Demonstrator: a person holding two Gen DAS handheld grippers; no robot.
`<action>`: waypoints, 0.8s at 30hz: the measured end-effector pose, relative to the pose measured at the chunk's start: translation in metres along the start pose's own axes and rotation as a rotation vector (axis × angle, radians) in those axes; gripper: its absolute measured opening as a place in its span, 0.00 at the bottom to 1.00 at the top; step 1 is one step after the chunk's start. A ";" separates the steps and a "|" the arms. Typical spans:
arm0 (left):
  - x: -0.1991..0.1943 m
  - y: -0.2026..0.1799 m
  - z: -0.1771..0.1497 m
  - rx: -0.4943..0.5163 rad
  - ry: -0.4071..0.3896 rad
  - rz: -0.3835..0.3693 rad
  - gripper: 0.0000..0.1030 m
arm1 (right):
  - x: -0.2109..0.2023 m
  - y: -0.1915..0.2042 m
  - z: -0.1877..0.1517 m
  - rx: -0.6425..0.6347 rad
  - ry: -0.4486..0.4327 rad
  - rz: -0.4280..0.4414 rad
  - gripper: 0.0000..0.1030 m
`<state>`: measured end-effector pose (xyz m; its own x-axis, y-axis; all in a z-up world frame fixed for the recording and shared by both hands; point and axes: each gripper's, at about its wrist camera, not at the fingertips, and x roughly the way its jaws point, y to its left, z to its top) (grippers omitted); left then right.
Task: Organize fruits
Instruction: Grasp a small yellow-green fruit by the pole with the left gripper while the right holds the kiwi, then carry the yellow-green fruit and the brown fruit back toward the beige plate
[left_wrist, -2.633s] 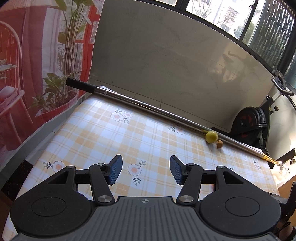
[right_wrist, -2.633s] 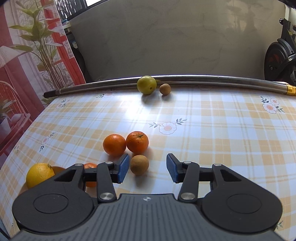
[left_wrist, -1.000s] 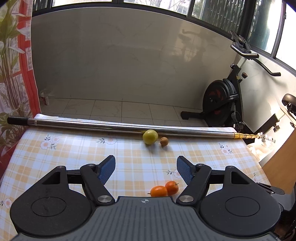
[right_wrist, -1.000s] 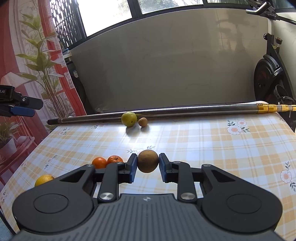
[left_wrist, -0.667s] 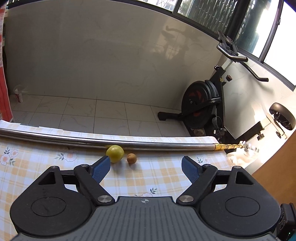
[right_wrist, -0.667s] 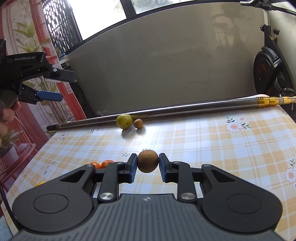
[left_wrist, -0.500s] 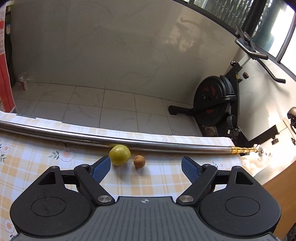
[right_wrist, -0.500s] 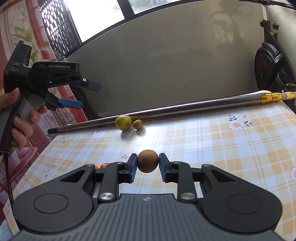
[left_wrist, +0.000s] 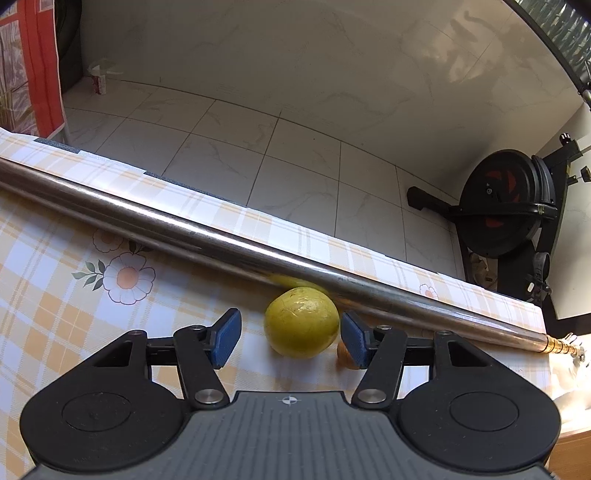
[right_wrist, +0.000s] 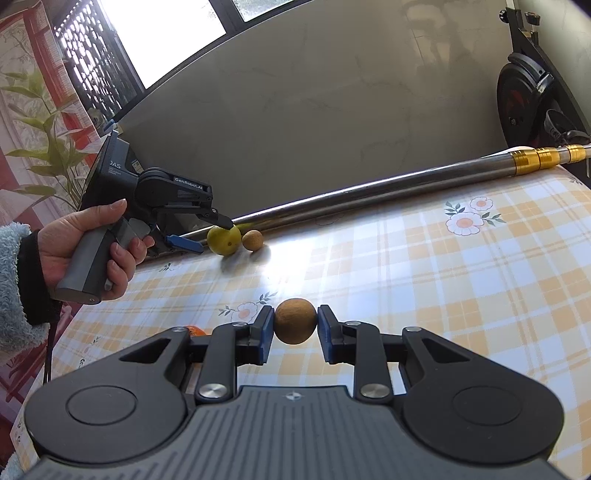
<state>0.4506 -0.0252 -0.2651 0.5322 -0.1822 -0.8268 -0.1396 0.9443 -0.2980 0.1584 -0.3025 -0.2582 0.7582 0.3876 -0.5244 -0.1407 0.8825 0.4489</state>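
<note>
Checked, flower-printed tablecloth (right_wrist: 461, 288) across the table, filling the lower half of both views. Long steel pole (left_wrist: 207, 236) along the cloth's far edge, running from nine o'clock to four o'clock in the left wrist view, with a gold-coloured end section toward two o'clock in the right wrist view. Black exercise bike (left_wrist: 506, 206) on the tiled floor at three o'clock. Left gripper (left_wrist: 291, 338) angled down over the cloth, gripped by a hand (right_wrist: 88, 243) in a fluffy pale-blue sleeve (right_wrist: 14, 291); jaws closing, yellow-green citrus (left_wrist: 301, 323) between them, right pad just beside the skin, left pad apart from it with cloth showing in the gap. Citrus resting against the pole. Right gripper (right_wrist: 294, 330) clamped on a round brown fruit (right_wrist: 294, 320), pads pressing both sides, fruit clear of the cloth. Orange (right_wrist: 195, 329) barely peeking at nine o'clock behind the right gripper's left finger. Small brown fruit (right_wrist: 252, 240) just beside the citrus, at its three o'clock, mostly hidden behind the blue pad in the left wrist view.
</note>
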 end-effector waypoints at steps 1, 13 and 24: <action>0.003 0.000 0.002 -0.009 0.000 -0.013 0.60 | 0.000 0.000 -0.001 0.002 0.001 -0.001 0.27; 0.021 -0.012 -0.010 0.054 -0.032 -0.055 0.48 | -0.003 0.002 -0.001 0.014 0.012 -0.007 0.27; -0.062 0.001 -0.040 0.202 -0.128 -0.072 0.48 | -0.021 0.025 0.005 0.030 -0.028 0.012 0.27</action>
<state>0.3845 -0.0243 -0.2333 0.6379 -0.2269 -0.7359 0.0658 0.9682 -0.2415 0.1421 -0.2901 -0.2318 0.7739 0.3902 -0.4989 -0.1310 0.8693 0.4767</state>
